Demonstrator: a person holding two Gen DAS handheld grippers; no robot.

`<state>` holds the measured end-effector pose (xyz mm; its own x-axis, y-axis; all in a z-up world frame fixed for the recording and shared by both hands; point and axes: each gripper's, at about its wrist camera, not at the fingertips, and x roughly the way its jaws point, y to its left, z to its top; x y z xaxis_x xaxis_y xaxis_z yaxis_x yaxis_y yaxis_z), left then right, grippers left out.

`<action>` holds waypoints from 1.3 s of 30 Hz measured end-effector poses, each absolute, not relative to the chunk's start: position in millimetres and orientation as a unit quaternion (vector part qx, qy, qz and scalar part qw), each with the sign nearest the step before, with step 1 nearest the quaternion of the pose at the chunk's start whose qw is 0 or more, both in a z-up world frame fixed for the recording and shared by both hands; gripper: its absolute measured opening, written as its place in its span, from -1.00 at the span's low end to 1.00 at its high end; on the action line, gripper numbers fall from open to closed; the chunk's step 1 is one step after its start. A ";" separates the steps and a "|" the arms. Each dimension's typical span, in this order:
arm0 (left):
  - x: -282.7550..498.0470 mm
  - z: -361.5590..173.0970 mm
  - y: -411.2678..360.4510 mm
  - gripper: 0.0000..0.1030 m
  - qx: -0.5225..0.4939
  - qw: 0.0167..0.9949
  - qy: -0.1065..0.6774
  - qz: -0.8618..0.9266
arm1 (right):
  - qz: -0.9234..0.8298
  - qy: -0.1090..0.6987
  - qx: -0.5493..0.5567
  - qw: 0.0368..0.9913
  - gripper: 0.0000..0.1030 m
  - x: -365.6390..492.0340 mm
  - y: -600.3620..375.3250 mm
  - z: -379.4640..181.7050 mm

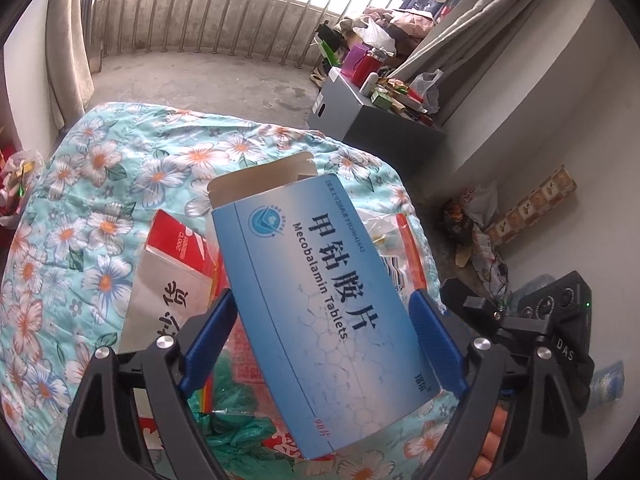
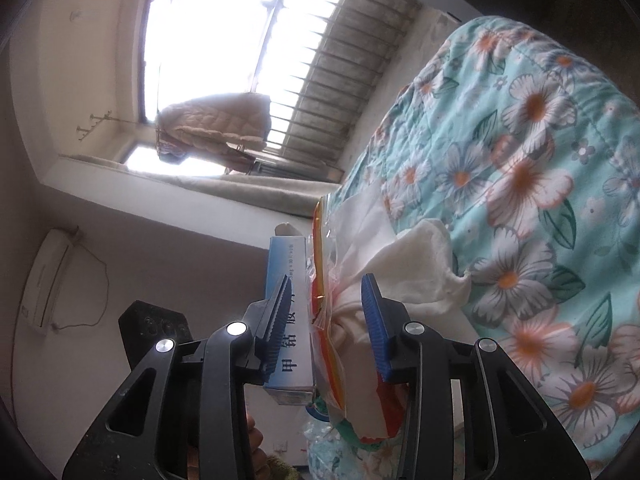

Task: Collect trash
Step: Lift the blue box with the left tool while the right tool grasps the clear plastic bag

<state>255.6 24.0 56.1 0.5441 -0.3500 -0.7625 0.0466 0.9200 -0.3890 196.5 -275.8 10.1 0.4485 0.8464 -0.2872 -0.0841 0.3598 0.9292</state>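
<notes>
Slippage could drop the open tablet box (image 1: pixel 304 248), clamped askew above the bed (image 1: pixel 100 168) in the wide jaws of the left gripper (image 1: pixel 322 296); the right gripper (image 2: pixel 327 280) brackets box edge, plastic bag (image 2: pixel 320 248) and tissue (image 2: pixel 424 256) with narrower jaws, grip unclear.

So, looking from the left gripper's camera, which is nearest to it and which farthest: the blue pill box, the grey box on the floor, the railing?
1. The blue pill box, right between the left gripper fingers.
2. The grey box, on the floor beyond the flowered quilt, upper right.
3. The railing, across the back.
</notes>
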 end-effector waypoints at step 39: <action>128.4 158.4 55.9 0.48 -0.202 0.903 0.312 -0.217 | 0.340 0.267 0.437 0.789 -0.96 85.8 -314.2 102.0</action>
